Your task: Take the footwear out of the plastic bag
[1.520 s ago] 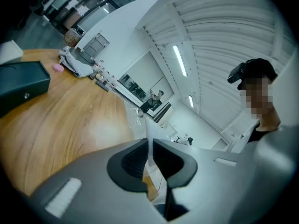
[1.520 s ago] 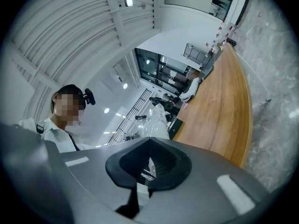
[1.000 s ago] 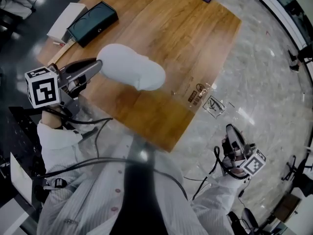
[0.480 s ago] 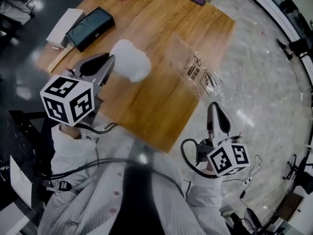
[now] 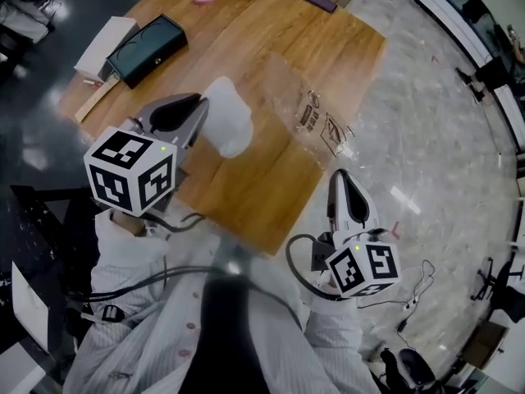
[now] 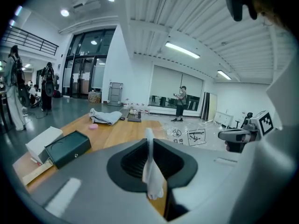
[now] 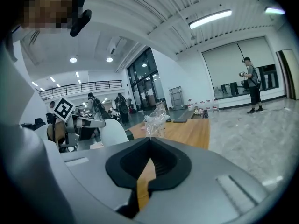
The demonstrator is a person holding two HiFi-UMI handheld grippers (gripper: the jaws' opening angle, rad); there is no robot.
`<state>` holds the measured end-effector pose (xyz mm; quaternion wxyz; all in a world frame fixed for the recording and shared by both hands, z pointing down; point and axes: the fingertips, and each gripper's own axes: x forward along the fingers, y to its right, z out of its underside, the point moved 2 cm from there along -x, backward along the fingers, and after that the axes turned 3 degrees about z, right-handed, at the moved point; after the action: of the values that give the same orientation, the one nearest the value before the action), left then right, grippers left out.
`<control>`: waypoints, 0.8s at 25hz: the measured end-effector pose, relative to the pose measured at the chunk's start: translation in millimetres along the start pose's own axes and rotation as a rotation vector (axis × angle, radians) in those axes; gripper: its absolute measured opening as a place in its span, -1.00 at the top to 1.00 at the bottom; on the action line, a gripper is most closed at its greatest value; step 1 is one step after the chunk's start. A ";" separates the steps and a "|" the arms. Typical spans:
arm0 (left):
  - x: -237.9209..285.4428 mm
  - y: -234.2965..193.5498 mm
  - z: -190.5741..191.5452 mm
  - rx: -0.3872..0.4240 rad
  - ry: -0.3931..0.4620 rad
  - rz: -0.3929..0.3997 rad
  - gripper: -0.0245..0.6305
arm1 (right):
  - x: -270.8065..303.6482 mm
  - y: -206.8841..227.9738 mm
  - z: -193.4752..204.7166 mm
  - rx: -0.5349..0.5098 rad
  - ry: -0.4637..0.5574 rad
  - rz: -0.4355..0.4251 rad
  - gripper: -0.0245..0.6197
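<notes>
Two grips hold: the left hand-held gripper [image 5: 199, 115] pinches the white footwear [image 5: 227, 120] above the counter [image 5: 262, 191], the right hand-held gripper [image 5: 338, 180] is clenched on the plastic bag [image 5: 316, 113] just right of it. Extraction looks nearly done; next, part them and set the footwear down

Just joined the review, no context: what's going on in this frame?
A person works over a wooden table with a hand-held gripper in each hand. The left hand-held gripper is shut on a white slipper, pinching its fabric and holding it above the table. The right hand-held gripper is shut on an edge of the clear plastic bag, which is also lifted. The slipper looks to be outside the bag, beside it.
</notes>
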<state>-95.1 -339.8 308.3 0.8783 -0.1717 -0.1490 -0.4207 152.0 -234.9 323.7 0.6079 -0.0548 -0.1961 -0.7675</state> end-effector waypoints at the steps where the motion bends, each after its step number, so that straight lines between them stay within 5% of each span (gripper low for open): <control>1: 0.2 0.9 0.0 0.002 0.001 0.000 0.81 | 0.0 0.6 0.6 0.004 0.004 0.000 0.89; 20: -4.7 14.9 -4.0 0.008 -0.001 0.010 0.81 | -10.7 -0.3 -1.4 -0.009 0.002 -0.015 0.89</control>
<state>-85.7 -329.6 300.1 0.8810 -0.1693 -0.1502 -0.4155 154.7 -225.6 318.9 0.6021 -0.0552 -0.1925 -0.7729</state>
